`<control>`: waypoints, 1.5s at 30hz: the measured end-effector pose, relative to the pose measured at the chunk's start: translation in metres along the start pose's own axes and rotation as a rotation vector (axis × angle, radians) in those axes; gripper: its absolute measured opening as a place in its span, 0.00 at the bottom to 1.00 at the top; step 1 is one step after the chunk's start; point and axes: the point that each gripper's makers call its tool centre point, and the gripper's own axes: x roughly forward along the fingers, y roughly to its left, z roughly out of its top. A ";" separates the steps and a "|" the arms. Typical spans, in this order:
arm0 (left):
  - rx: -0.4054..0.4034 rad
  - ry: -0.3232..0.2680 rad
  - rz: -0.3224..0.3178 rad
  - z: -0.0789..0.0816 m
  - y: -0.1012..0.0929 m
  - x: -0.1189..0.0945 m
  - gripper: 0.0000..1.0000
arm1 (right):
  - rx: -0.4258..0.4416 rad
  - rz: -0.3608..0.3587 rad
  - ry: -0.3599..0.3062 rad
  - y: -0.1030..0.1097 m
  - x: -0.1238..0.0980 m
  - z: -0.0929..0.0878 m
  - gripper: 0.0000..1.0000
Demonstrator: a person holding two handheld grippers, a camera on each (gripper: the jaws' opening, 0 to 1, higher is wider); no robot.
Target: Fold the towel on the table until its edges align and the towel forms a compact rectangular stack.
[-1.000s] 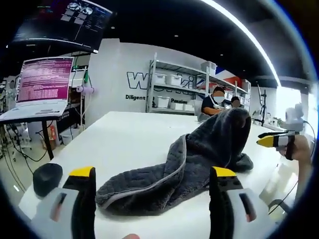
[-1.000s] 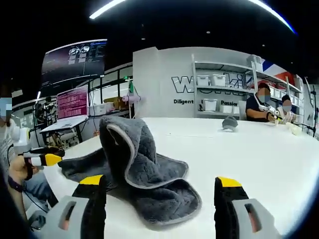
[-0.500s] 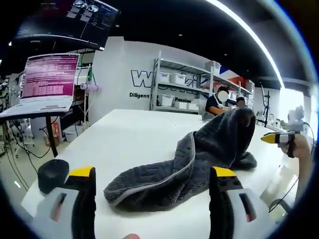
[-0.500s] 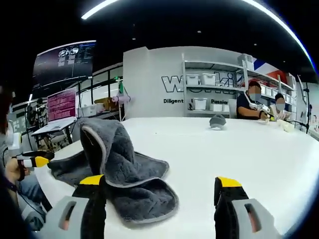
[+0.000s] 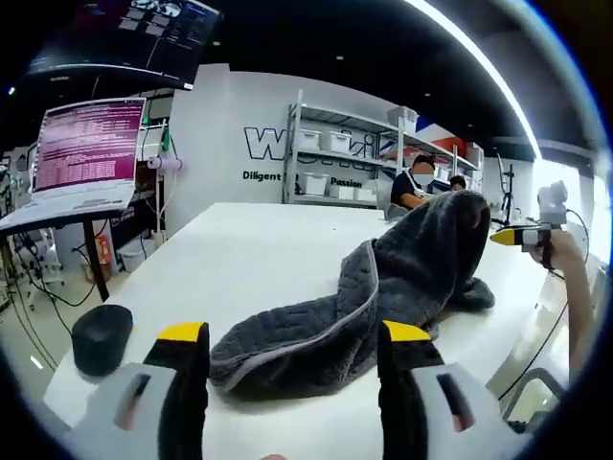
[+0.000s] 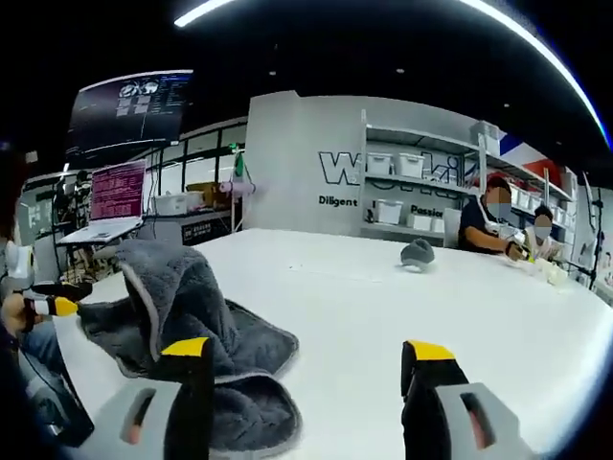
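Towel (image 5: pixel 383 287) sits lower-left in right gripper view vs earlier | left gripper (image 5: pixel 292 359) & right gripper (image 6: pixel 311 379) jaws apart, empty | risk: heaped layers, grabbing 2 plies misaligns edges

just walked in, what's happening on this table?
A person holds a pair of tongs in each hand over a white table. A grey towel lies crumpled in a heap, not yet folded. Both the left tongs and right tongs are open, gripping nothing. A small grey object sits farther along the table.
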 end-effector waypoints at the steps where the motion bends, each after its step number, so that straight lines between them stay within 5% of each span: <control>1: 0.007 0.000 -0.007 0.000 -0.001 0.000 0.67 | -0.009 0.001 0.001 -0.001 0.003 0.002 0.82; 7: 0.004 0.003 -0.043 -0.002 -0.005 0.000 0.57 | -0.064 0.031 0.015 -0.005 0.031 0.005 0.74; 11: 0.020 0.018 -0.042 -0.007 -0.002 0.000 0.53 | -0.138 0.095 0.082 -0.001 0.056 -0.006 0.70; 21: 0.077 0.061 0.064 -0.016 0.029 -0.009 0.41 | -0.283 0.233 0.198 0.016 0.090 -0.031 0.60; 28: 0.111 0.097 0.101 -0.022 0.036 -0.011 0.31 | -0.285 0.307 0.292 0.023 0.107 -0.059 0.53; 45: 0.122 0.136 0.113 -0.038 0.039 0.002 0.19 | -0.305 0.378 0.327 0.043 0.126 -0.080 0.26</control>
